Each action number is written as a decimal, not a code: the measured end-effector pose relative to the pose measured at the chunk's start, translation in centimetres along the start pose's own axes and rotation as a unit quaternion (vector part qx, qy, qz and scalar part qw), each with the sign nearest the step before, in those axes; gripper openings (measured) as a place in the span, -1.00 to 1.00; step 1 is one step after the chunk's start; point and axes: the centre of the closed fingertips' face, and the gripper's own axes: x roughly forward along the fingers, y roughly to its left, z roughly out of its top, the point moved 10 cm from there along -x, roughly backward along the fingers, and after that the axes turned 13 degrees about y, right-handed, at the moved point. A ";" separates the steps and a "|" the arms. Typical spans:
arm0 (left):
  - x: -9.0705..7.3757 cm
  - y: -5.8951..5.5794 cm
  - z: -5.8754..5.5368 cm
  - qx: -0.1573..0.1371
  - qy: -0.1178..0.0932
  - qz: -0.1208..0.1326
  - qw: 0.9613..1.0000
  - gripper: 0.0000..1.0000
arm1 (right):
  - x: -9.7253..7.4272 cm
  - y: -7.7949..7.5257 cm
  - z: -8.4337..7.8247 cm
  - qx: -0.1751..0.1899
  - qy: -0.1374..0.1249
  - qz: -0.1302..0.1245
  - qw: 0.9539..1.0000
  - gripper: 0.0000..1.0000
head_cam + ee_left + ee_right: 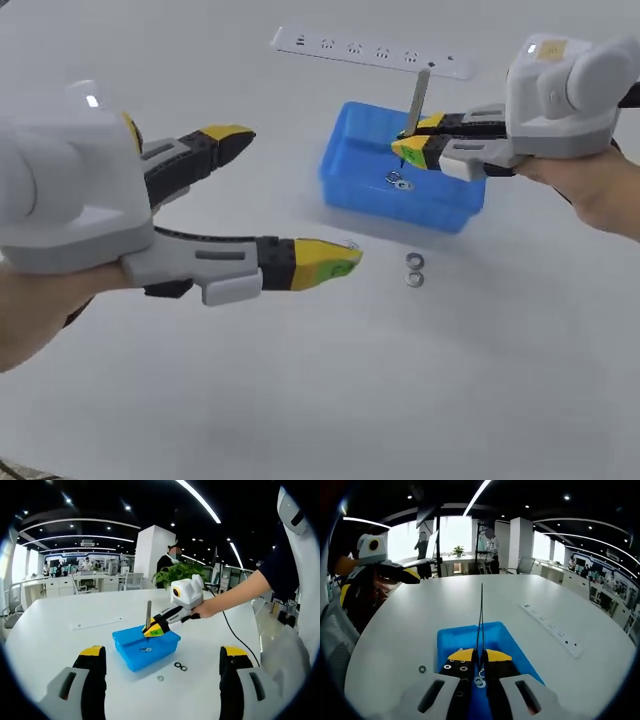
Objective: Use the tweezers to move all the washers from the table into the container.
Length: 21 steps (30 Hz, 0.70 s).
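Observation:
My right gripper (410, 140) is shut on grey metal tweezers (418, 100) and hovers over the blue container (352, 165). The tweezers' tips point down into it. Washers (398, 181) lie on the container floor under the tips. Two washers (415, 271) rest on the table just in front of the container, and a third washer (350, 245) lies by my lower left fingertip. My left gripper (285, 195) is open and holds nothing, left of the container. In the right gripper view the tweezers (480, 620) run forward over the container (455, 640).
A white power strip (370, 50) lies behind the container on the white table (400, 380). In the left gripper view, people, desks and a green plant (182, 572) stand beyond the table's far edge. A cable (232, 630) trails from the right gripper.

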 end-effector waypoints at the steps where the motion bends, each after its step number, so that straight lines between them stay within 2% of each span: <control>1: 0.3 0.3 0.4 0.000 -0.006 -0.002 1.000 0.98 | -0.1 -0.1 0.0 -0.001 0.001 0.000 1.000 -0.85; 6: 2.3 1.9 2.5 0.030 -0.006 0.001 1.000 0.79 | -0.4 0.1 0.0 -0.010 0.005 0.003 1.000 -0.85; 8: 3.1 2.3 3.3 0.016 -0.020 -0.018 1.000 0.69 | -0.4 0.3 0.0 -0.015 0.007 0.006 1.000 -0.85; 9: 3.7 2.4 3.9 -0.003 -0.038 -0.041 0.998 0.62 | -0.4 0.5 0.0 -0.019 0.007 0.009 1.000 -0.85; 10: 4.1 2.6 4.2 -0.010 -0.046 -0.052 0.997 0.53 | -0.4 0.7 0.0 -0.020 0.007 0.013 1.000 -0.85; 11: 4.5 2.9 4.5 -0.014 -0.048 -0.056 0.997 0.47 | -0.3 0.8 0.0 -0.024 0.008 0.015 1.000 -0.85; 13: 5.5 3.5 4.8 0.003 -0.036 -0.055 0.998 0.41 | -0.3 1.0 0.0 -0.029 0.011 0.017 0.999 -0.85; 14: 6.2 3.7 5.0 0.014 -0.026 -0.061 0.998 0.39 | -0.3 1.1 0.0 -0.031 0.010 0.022 0.999 -0.85; 16: 6.9 3.8 5.2 0.023 -0.019 -0.075 0.997 0.30 | -0.3 1.3 0.0 -0.037 0.011 0.025 0.999 -0.85; 18: 7.7 3.7 5.4 0.031 -0.007 -0.102 0.994 0.20 | -0.3 1.5 0.1 -0.044 0.011 0.033 0.998 -0.85; 20: 8.3 3.6 5.5 0.052 0.018 -0.120 0.991 0.08 | -0.4 1.6 0.2 -0.053 0.013 0.037 0.998 -0.85; 21: 8.7 3.6 5.8 0.062 0.014 -0.120 0.991 0.04 | -0.5 1.6 0.3 -0.055 0.013 0.038 0.998 -0.85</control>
